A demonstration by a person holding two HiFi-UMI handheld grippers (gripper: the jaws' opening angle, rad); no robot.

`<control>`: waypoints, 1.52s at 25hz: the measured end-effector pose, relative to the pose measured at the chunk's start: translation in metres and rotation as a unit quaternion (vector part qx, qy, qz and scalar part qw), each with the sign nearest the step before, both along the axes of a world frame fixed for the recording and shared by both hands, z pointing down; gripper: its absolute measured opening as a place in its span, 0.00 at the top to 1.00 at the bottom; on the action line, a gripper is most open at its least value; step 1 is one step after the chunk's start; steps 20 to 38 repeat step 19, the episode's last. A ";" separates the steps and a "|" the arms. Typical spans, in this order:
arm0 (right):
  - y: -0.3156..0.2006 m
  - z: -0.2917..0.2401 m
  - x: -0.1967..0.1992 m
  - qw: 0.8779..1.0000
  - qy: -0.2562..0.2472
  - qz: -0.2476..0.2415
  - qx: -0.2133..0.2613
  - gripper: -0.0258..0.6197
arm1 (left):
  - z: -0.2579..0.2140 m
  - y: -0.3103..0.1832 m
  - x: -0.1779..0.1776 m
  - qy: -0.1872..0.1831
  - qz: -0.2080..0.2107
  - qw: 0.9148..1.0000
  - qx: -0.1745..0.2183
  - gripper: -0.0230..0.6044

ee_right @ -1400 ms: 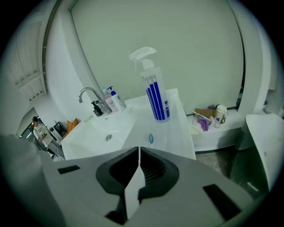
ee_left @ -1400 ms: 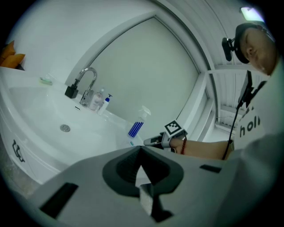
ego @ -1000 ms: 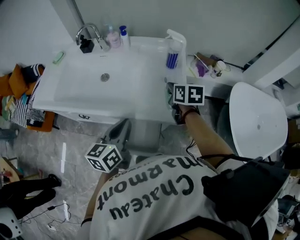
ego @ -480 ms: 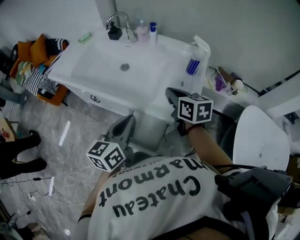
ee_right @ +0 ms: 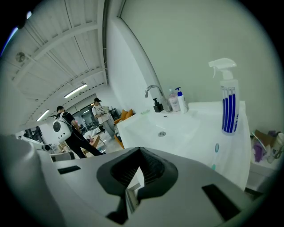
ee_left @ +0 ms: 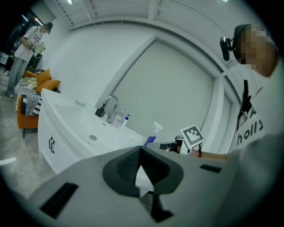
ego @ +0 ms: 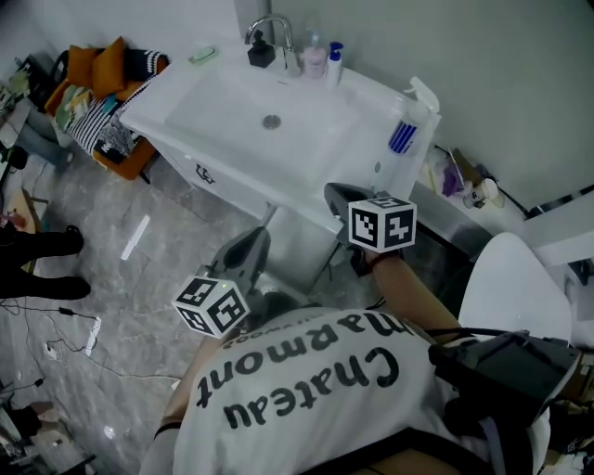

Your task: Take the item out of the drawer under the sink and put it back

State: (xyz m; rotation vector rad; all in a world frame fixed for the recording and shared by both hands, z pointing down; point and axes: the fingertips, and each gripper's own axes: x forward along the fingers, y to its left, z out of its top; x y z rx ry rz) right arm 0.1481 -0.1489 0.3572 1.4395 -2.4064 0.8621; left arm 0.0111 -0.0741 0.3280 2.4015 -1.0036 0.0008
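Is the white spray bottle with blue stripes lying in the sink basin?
No, the white spray bottle stands upright on the white sink rim, beside the basin.

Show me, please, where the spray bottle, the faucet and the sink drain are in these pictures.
Spray bottle [ee_right: 229, 111]: right gripper view, on its blue-striped body.
Faucet [ego: 277, 20]: head view, on the curved spout.
Sink drain [ego: 271, 121]: head view, on the middle of the drain.

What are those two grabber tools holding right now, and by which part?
Nothing. The left gripper and the right gripper both have their jaws closed together, with no object between them.
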 end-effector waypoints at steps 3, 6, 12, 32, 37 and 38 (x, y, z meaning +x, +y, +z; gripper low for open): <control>0.005 0.001 -0.003 1.000 0.003 -0.008 0.001 0.94 | 0.000 0.005 -0.001 -0.001 -0.007 1.000 0.003 0.95; 0.010 0.000 -0.003 1.000 0.006 -0.014 0.003 0.94 | -0.002 0.009 0.001 -0.001 -0.011 1.000 0.006 0.95; 0.017 0.000 0.006 1.000 0.007 -0.014 0.003 0.94 | -0.004 0.016 0.009 -0.002 -0.010 1.000 0.014 0.95; 0.024 0.004 0.008 1.000 0.010 -0.017 0.000 0.94 | -0.004 0.022 0.013 -0.004 -0.009 1.000 0.015 0.95; 0.024 0.004 0.008 1.000 0.010 -0.017 0.000 0.94 | -0.004 0.022 0.013 -0.004 -0.009 1.000 0.015 0.95; 0.024 0.004 0.008 1.000 0.010 -0.017 0.000 0.94 | -0.004 0.022 0.013 -0.004 -0.009 1.000 0.015 0.95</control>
